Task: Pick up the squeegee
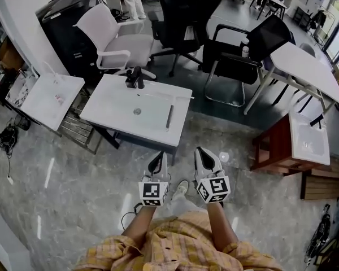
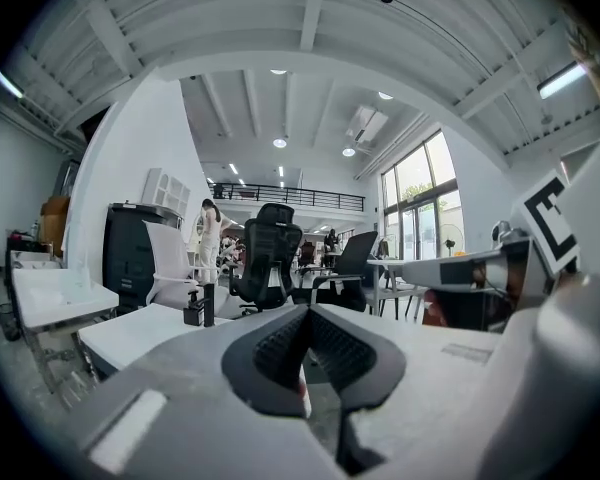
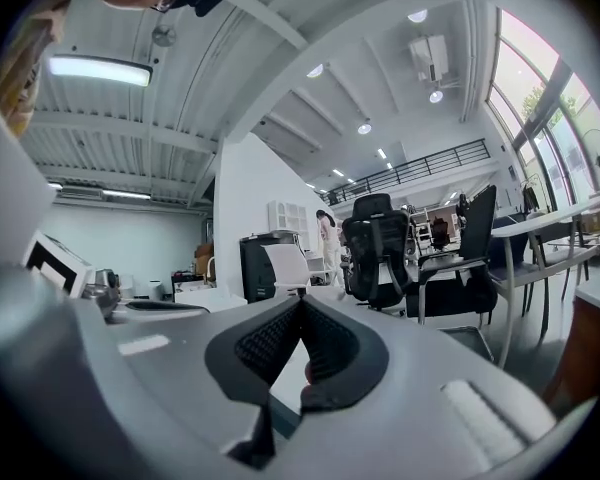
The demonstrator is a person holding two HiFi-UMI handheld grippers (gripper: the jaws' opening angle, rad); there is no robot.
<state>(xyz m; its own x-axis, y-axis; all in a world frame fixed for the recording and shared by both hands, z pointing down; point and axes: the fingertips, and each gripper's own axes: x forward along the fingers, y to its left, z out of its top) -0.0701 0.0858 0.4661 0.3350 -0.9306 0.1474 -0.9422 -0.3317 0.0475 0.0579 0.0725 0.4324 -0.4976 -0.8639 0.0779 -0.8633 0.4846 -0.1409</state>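
Observation:
The squeegee (image 1: 169, 117) is a thin dark bar lying on the right part of a white sink-top table (image 1: 110, 115). Both grippers hang in the air in front of that table's near edge, apart from it. My left gripper (image 1: 156, 159) is shut with nothing in it, its ribbed pads meeting at the tip (image 2: 305, 313). My right gripper (image 1: 203, 153) is beside it, also shut and empty (image 3: 298, 305). In both gripper views the jaws hide the squeegee. The table top (image 2: 130, 333) shows in the left gripper view.
A black faucet (image 1: 135, 78) (image 2: 198, 306) stands at the table's far edge. Behind it are a white chair (image 1: 116, 41) and black office chairs (image 1: 183, 16). A second white sink top (image 1: 48, 97) sits at the left, a wooden stand with a basin (image 1: 296, 143) at the right.

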